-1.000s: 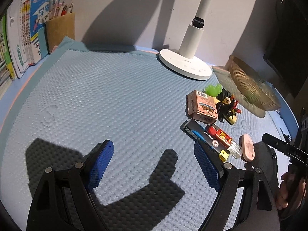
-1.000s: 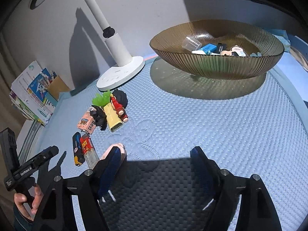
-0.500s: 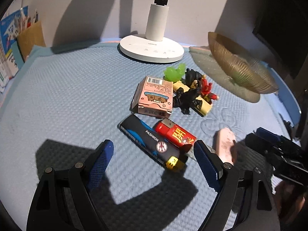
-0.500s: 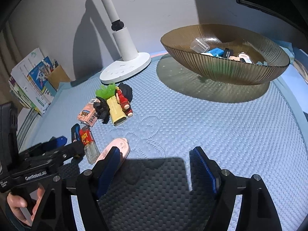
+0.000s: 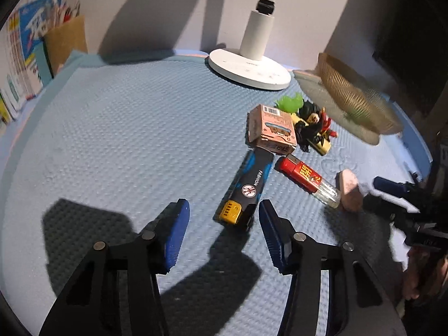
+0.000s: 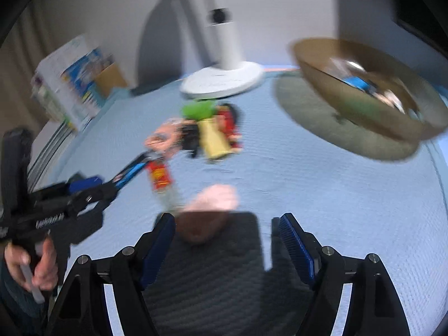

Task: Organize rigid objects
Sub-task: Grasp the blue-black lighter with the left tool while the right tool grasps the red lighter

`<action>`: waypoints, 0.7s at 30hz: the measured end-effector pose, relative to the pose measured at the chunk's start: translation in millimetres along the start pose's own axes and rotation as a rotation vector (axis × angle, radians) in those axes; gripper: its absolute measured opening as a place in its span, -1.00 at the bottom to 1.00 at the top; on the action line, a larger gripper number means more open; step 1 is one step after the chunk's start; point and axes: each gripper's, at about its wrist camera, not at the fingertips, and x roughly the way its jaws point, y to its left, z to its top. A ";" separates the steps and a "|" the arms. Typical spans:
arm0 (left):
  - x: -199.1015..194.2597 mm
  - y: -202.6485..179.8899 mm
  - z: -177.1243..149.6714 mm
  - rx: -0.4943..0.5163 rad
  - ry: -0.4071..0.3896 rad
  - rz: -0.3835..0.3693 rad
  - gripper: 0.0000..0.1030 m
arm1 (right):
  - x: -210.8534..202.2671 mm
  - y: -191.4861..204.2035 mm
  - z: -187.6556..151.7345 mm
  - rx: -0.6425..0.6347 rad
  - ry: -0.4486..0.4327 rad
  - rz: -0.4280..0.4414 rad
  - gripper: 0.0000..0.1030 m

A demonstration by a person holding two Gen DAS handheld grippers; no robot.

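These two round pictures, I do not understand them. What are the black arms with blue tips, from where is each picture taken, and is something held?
No robot is here: a person holds one hand-held gripper in each hand, and a fisheye camera on each looks forward along its two blue-padded fingers. In the left view, the left gripper is open and empty, near the black and blue lighter. Beside it on the blue mat lie a red lighter, a pink eraser, a small carton and toy figures. The blurred right view shows the right gripper, also open and empty, near that eraser. The brown bowl holds small items.
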 end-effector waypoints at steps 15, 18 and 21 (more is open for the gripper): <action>28.3 -27.7 24.7 0.188 0.028 -0.067 -0.30 | 56.6 58.5 32.0 -0.258 0.084 0.026 0.07; 25.8 -26.4 21.8 0.191 0.016 -0.048 -0.61 | 59.7 72.7 31.9 -0.290 0.075 0.003 -0.29; 18.6 -20.7 17.3 0.164 0.008 -0.059 -0.61 | 56.3 83.5 29.1 -0.302 0.080 0.008 -0.56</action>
